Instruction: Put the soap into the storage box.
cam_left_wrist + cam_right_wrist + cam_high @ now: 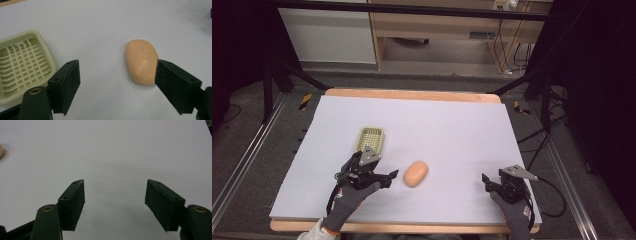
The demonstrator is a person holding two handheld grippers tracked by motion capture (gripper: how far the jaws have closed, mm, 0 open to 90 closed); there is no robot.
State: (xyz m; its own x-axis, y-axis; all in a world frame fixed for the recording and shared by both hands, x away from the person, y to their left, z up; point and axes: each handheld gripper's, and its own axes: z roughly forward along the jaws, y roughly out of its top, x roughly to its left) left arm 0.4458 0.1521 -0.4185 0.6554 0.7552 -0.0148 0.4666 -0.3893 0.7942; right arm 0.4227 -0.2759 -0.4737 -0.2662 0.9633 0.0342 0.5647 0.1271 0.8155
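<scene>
Soap lies on the table, beside the empty dish.

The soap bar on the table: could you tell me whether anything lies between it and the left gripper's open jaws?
Nothing visible does. The soap bar lies just ahead of the left gripper, toward one jaw; the soap dish sits off to the side.

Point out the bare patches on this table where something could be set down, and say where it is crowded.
Most of the white sheet is bare: the whole far half beyond the soap dish, and the wide stretch between the soap and the right gripper. It is crowded only at the near left, where dish, soap and the open left gripper sit close together.
</scene>
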